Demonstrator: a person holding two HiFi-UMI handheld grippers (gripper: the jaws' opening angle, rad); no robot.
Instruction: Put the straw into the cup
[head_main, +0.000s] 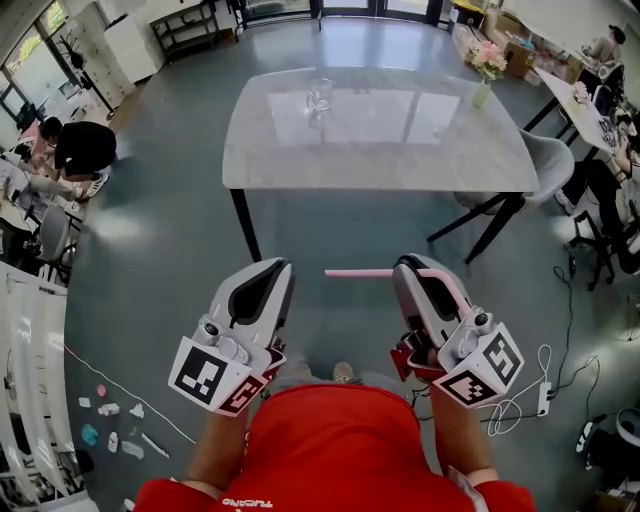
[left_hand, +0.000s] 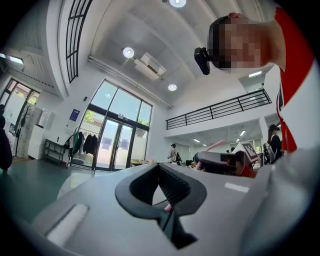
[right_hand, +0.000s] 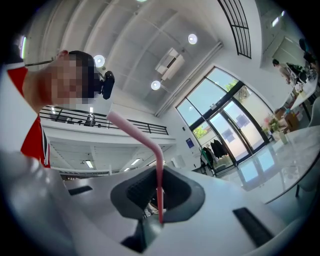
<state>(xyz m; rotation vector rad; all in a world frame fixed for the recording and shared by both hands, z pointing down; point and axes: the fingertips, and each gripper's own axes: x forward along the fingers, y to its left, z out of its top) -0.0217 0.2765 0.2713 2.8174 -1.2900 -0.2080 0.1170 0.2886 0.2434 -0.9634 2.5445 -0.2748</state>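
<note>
A clear glass cup (head_main: 319, 97) stands near the far edge of the pale marble table (head_main: 380, 150), well ahead of both grippers. My right gripper (head_main: 404, 266) is shut on a pink bendy straw (head_main: 360, 272). The straw's long part sticks out to the left, and its bent end runs back over the gripper. In the right gripper view the straw (right_hand: 159, 167) rises from between the pads of the right gripper (right_hand: 159, 200) and bends up to the left. My left gripper (head_main: 277, 268) is level with the right one, shut and holding nothing; the left gripper view shows the left gripper (left_hand: 164, 195) with nothing between its pads.
A vase of pink flowers (head_main: 487, 62) stands at the table's far right corner. A grey chair (head_main: 548, 160) sits at the table's right side. Seated people and desks (head_main: 60, 150) line the left. Cables and a power strip (head_main: 535, 392) lie on the floor to my right.
</note>
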